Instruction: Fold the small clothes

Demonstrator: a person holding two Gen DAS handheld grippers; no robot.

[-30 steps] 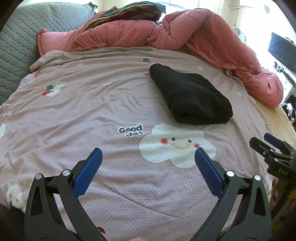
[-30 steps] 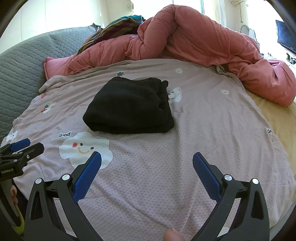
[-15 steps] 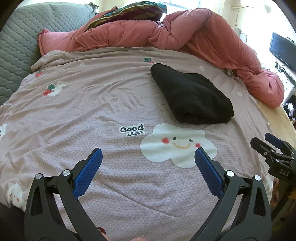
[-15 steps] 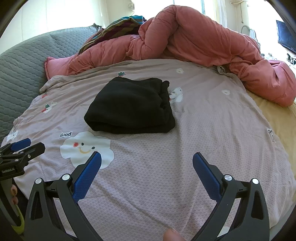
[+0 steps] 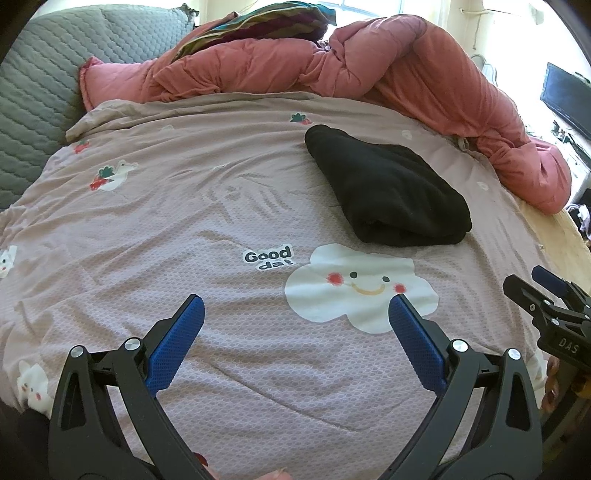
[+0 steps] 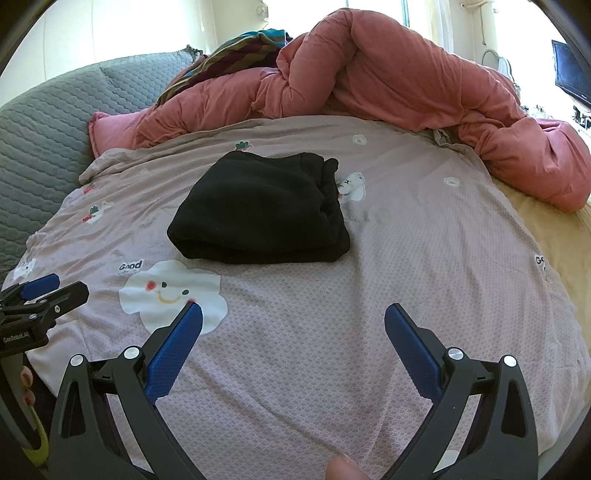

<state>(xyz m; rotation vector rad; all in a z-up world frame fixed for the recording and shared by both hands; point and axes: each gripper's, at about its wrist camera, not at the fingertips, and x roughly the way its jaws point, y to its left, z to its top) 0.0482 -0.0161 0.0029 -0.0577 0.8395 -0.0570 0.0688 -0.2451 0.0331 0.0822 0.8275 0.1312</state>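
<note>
A black garment [image 5: 388,192] is lying folded into a thick, compact bundle on a bed, resting on a mauve bedsheet [image 5: 184,221] printed with small cartoons. In the left wrist view the bundle is sitting ahead and to the right of the left claw [image 5: 293,314], just beyond a white smiling cloud print [image 5: 358,291] and the words "Good da!" [image 5: 268,257]. In the right wrist view the same garment is sitting ahead and slightly left of the right claw [image 6: 291,323], with its rounded folded edge facing the camera and a bunched, gathered edge on its right side.

Both claws are hovering low over the sheet near the bed's front edge, well apart from the garment. Each is standing wide apart, its 2 blue-padded fingers [image 5: 177,343] spread and gripping nothing. The right claw is showing at the right edge of the left view, and the left claw at the left edge of the right view, so the 2 are sitting side by side.

A rumpled pink duvet [image 5: 332,66] is lying heaped across the far side of the bed and curling down its right side. A striped cloth [image 5: 266,22] is lying on top of the duvet. A grey quilted headboard [image 5: 40,85] is rising at the left. A dark screen [image 5: 565,99] is hanging at the far right.
</note>
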